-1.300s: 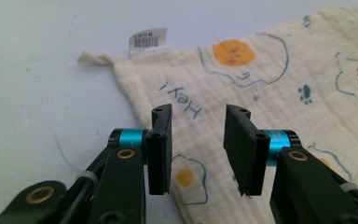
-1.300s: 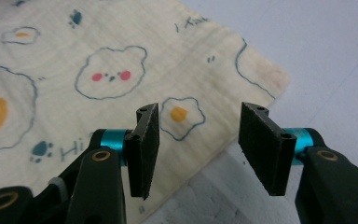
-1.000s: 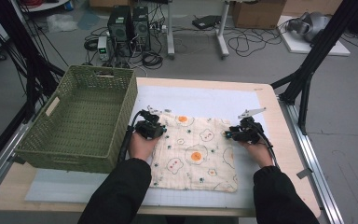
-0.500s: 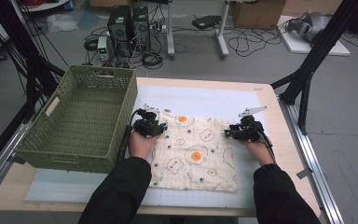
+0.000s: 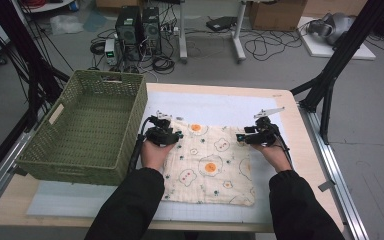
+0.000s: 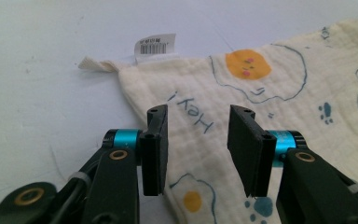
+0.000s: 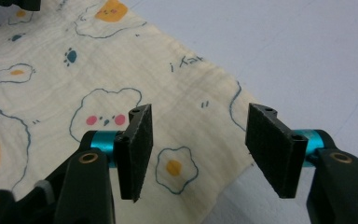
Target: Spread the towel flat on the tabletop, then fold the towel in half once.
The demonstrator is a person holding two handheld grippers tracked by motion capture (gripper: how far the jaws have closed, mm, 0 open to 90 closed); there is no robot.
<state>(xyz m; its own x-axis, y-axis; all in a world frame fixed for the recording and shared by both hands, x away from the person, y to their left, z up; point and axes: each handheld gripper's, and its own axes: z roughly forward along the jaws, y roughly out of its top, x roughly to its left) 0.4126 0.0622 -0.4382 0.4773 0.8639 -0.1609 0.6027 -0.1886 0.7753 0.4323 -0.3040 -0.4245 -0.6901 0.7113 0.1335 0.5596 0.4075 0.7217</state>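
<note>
A cream cloth (image 5: 207,165) printed with fried eggs and little faces lies spread flat on the pale mat. My left gripper (image 5: 164,134) sits at the cloth's far left corner and my right gripper (image 5: 252,136) at its far right edge. In the left gripper view the cloth (image 6: 279,93) with its white barcode tag (image 6: 156,46) lies under the gripper (image 6: 198,149); the jaws stand apart and have just been opening, with nothing pinched. In the right gripper view the gripper (image 7: 198,149) hovers over the cloth's edge (image 7: 121,98); its jaws have just been opening too, and the gap is bare.
A green woven basket (image 5: 55,150) stands on the table's left, close beside my left hand. Pale mat (image 5: 215,105) shows beyond the cloth. The table's wooden edge (image 5: 310,165) runs near my right forearm. Black stand legs (image 5: 330,85) rise at the right.
Both grippers' jaws have spread wider apart. The hands have stayed almost where they were, and the cloth lies flat under them as before.
</note>
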